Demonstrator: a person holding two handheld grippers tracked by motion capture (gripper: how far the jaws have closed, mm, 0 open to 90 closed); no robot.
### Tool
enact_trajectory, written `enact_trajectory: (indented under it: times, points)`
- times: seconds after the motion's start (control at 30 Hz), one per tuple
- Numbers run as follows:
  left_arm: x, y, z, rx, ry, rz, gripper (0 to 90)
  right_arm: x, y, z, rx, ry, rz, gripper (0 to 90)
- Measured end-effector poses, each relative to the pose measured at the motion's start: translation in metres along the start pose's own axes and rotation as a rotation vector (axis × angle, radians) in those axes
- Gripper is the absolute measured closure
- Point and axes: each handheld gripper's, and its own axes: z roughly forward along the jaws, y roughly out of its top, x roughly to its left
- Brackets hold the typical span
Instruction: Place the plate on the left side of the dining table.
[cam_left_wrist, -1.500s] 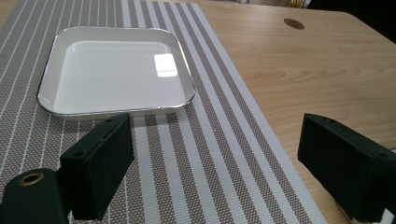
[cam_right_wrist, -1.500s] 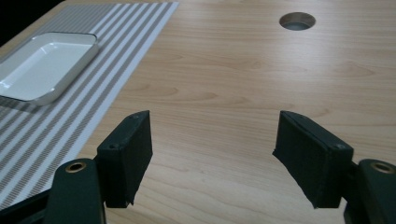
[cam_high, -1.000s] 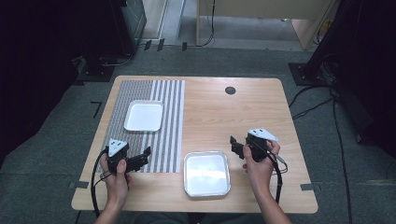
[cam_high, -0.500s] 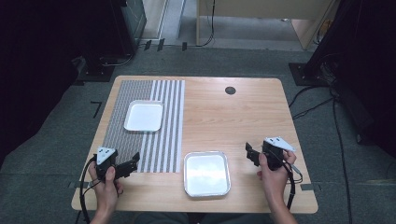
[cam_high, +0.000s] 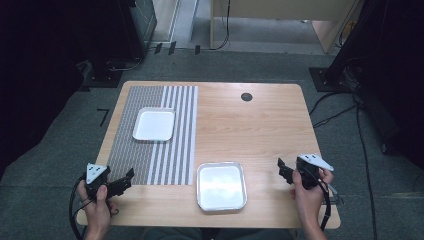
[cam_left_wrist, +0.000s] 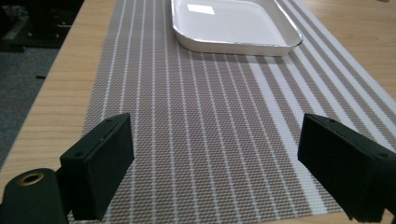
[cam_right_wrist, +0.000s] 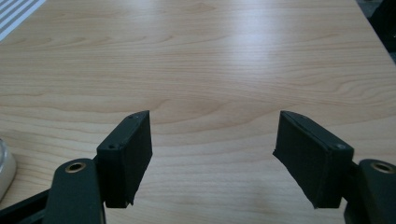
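In the high view, the left gripper (cam_high: 125, 181) is seen at the near left corner of the wooden table (cam_high: 240, 130), its jaws spread and empty at the near edge of the striped placemat (cam_high: 165, 150); compared with 1 second ago it has been drawn back toward the person and outward to the left. The right gripper (cam_high: 283, 169) is held over bare wood near the right edge, jaws parted with nothing between them, and has likewise been pulled nearer and farther right than before. The 2 white trays are seen unmoved: the far tray (cam_high: 154, 123) lies on the placemat, and the near tray (cam_high: 221, 185) rests on the wood between the 2 grippers, well apart from each. In the left gripper view, the 2 black jaws are seen standing wide over the placemat (cam_left_wrist: 210, 121), nothing being gripped, with the far tray (cam_left_wrist: 233, 23) ahead at the top of the picture. In the right gripper view, the jaws are spread wide above the bare table (cam_right_wrist: 210, 60); a corner of the placemat (cam_right_wrist: 16, 11) is seen at the upper left, and a white rim, probably the near tray (cam_right_wrist: 4, 168), at the lower left edge.
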Motion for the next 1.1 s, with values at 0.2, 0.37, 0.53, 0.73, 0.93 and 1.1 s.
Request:
enact_trajectory:
  times: [0.2,0.37,0.53,0.73,0.93,1.1]
  points:
    - [0.015,-0.007,-0.004,0.009,0.027,0.002,10.5,-0.018,-0.006,-0.007,0.0,-0.03,0.022,27.8]
    - [0.024,-0.009,-0.007,0.017,0.022,0.016,10.5,-0.032,-0.014,-0.011,0.006,-0.061,0.018,27.8]
    - [0.034,-0.013,-0.01,0.024,0.034,0.025,10.5,-0.048,-0.021,-0.018,0.018,-0.088,0.033,27.8]
    - [0.045,-0.017,-0.013,0.043,0.046,0.029,10.5,-0.067,-0.031,-0.024,0.034,-0.117,0.033,27.7]
    - [0.048,-0.022,-0.015,0.063,0.06,0.063,10.5,-0.078,-0.04,-0.028,0.053,-0.114,0.025,26.4]
    - [0.05,-0.025,-0.016,0.082,0.072,0.066,10.5,-0.082,-0.045,-0.029,0.077,-0.117,0.001,24.7]
